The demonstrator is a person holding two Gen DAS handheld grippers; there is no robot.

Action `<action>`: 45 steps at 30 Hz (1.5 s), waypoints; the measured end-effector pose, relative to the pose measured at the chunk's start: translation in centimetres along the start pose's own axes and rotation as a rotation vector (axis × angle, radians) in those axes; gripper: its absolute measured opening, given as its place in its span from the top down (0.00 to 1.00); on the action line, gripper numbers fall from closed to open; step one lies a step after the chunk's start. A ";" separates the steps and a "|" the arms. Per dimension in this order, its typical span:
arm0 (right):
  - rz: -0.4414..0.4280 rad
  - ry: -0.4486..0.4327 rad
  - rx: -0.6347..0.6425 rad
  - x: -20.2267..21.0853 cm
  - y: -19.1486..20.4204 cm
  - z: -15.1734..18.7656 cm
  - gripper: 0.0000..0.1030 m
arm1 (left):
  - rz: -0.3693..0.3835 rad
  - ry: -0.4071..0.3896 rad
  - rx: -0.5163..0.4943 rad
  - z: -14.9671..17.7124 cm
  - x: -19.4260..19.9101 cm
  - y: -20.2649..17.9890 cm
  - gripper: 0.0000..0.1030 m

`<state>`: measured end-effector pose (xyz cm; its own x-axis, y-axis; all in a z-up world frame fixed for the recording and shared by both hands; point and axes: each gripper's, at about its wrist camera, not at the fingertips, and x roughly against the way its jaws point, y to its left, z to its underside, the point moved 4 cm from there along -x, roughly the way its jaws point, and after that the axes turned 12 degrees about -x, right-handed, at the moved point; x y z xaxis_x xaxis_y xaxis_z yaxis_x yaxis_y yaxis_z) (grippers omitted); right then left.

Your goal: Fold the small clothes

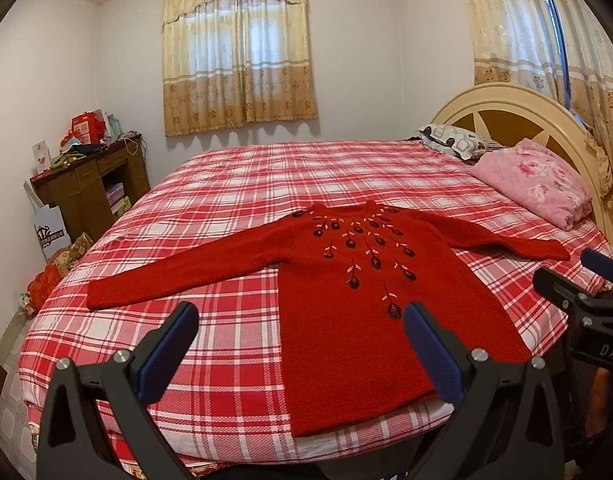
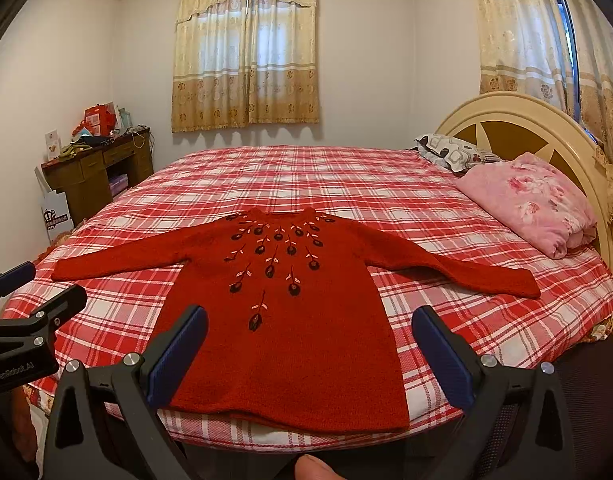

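A red sweater (image 1: 366, 300) lies flat and face up on the checked bedspread (image 1: 234, 184), filling the lower centre of both views, collar toward the top of the frame and hem at the near edge of the bed. Its body runs lengthwise away from the grippers, while the two sleeves stretch sideways toward the left and right edges of the frame. Nothing is folded yet.

The left gripper (image 1: 302, 344) hovers low in its own frame with its blue pads spread wide, holding nothing; between them shows the left half of the sweater body and bare bedspread. The right gripper (image 2: 310, 344) hangs likewise spread and empty, with the lower body of the sweater between its fingers. Neither touches the cloth.

Judging by the views, the left gripper is nearer the sleeve (image 1: 178, 276) reaching to the left of the frame, and the right gripper nearer the sleeve (image 2: 466, 272) reaching to the right. A first fold probably means each taking its own sleeve and carrying it inward across the chest.

Nothing lies between the grippers and the sweater. A pink folded blanket (image 2: 534, 204) and a patterned pillow (image 2: 450, 152) sit at the right by the headboard (image 2: 518, 120), well apart from the sweater. A wooden desk (image 1: 94, 184) stands at the left wall.
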<state>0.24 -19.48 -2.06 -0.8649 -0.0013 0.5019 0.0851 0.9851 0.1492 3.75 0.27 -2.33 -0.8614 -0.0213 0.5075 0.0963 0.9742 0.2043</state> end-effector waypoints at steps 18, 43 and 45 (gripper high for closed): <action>0.000 -0.003 0.001 -0.1 0.0 0.1 0.01 | -0.007 -0.002 0.004 0.3 -0.3 0.3 0.00; 0.004 -0.006 0.010 0.0 0.4 0.2 0.01 | -0.009 -0.003 0.005 0.4 -0.3 0.5 0.00; 0.005 -0.004 0.012 0.1 0.4 0.2 0.01 | -0.008 -0.003 0.005 0.4 -0.3 0.5 0.00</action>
<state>0.13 -19.03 -2.10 -0.8664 0.0039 0.4993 0.0833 0.9871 0.1370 3.92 0.89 -2.69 -0.8634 -0.0286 0.5036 0.0866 0.9752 0.2039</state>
